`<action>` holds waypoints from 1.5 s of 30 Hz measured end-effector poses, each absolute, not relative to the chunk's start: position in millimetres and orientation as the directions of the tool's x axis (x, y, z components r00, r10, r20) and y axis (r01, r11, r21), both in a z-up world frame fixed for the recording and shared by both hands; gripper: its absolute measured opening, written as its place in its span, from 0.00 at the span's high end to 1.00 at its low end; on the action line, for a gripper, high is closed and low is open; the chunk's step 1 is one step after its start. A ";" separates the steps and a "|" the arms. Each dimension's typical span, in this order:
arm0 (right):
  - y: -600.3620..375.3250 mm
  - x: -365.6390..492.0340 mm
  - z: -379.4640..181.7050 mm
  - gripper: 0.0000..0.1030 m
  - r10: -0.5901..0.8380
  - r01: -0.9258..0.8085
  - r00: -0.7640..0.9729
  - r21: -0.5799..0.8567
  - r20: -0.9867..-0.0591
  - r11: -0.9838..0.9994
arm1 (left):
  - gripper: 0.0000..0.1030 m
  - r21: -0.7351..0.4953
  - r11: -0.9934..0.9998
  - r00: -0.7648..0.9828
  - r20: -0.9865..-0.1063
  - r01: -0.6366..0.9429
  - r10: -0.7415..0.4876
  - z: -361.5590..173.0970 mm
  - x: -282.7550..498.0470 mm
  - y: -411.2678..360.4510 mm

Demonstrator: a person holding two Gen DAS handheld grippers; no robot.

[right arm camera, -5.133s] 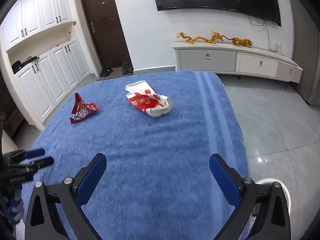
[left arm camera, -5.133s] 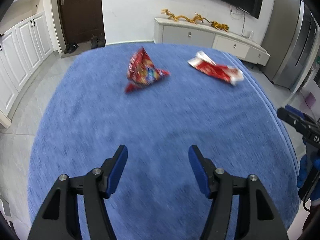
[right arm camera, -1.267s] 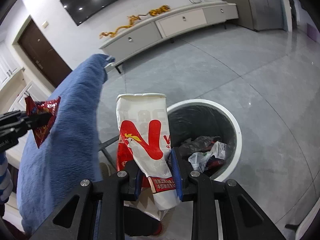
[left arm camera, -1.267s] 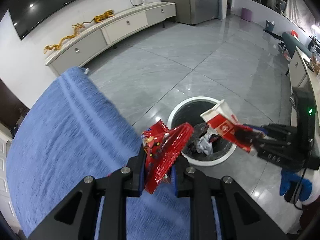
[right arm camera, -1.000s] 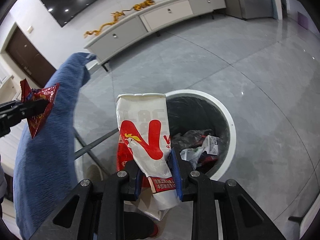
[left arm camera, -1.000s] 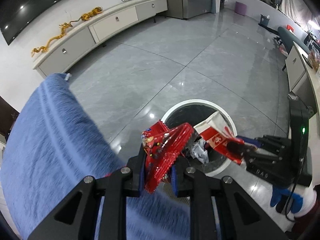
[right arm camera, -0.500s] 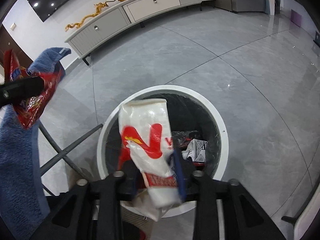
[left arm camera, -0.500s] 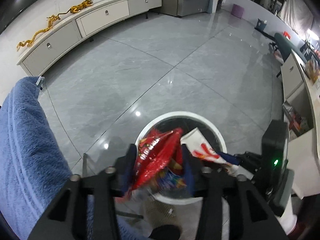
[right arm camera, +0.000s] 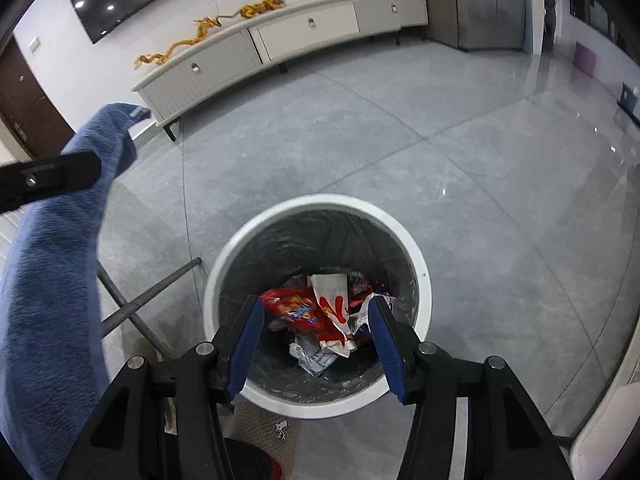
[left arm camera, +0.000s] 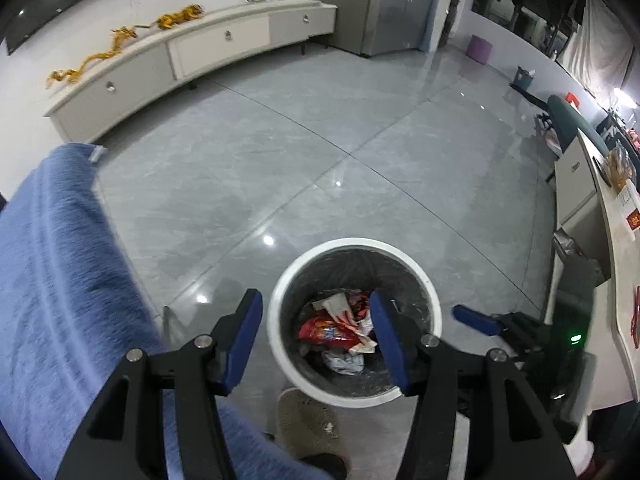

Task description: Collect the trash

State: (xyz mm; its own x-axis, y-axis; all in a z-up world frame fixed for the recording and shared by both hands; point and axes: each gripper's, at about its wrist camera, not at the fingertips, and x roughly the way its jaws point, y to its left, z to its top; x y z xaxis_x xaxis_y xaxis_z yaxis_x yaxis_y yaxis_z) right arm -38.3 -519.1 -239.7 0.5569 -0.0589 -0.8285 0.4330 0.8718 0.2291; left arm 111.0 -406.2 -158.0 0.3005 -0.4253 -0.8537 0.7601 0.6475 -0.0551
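Right wrist view looked straight down into the white bin point(right arm camera: 425, 276), where the red snack bag point(right arm camera: 294, 307) and the white wrapper point(right arm camera: 334, 312) lay on older rubbish. The right gripper point(right arm camera: 316, 344) and left gripper point(left arm camera: 316, 342) both hung above the bin, spread wide and empty. The drop looked done. Only the left wrist view showed the blue towel point(left arm camera: 52, 264) broadly beside the bin; its visible part carried no trash.
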 end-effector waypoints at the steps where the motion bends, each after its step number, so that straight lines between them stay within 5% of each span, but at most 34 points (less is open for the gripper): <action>1: -515.2 -40.1 -232.5 0.50 -0.066 0.429 0.566 0.224 -0.822 0.875 | 0.48 -0.049 0.652 0.314 -0.848 0.757 -0.428 -153.9 109.4 -399.1; 21: -420.7 -42.6 -140.9 0.43 -0.065 0.279 0.687 0.180 -0.724 0.943 | 0.42 0.056 0.804 0.582 -0.720 0.592 -0.378 -91.8 72.7 -239.3; 37: -298.4 -4.8 -96.6 0.07 -0.003 0.090 0.761 0.101 -0.649 0.991 | 0.39 0.070 0.916 0.721 -0.641 0.395 -0.262 -80.1 63.6 -112.9; 45: -260.8 7.2 -92.4 0.00 -0.007 0.053 0.785 0.056 -0.619 0.997 | 0.39 0.071 0.959 0.770 -0.613 0.276 -0.176 -77.2 61.8 -59.3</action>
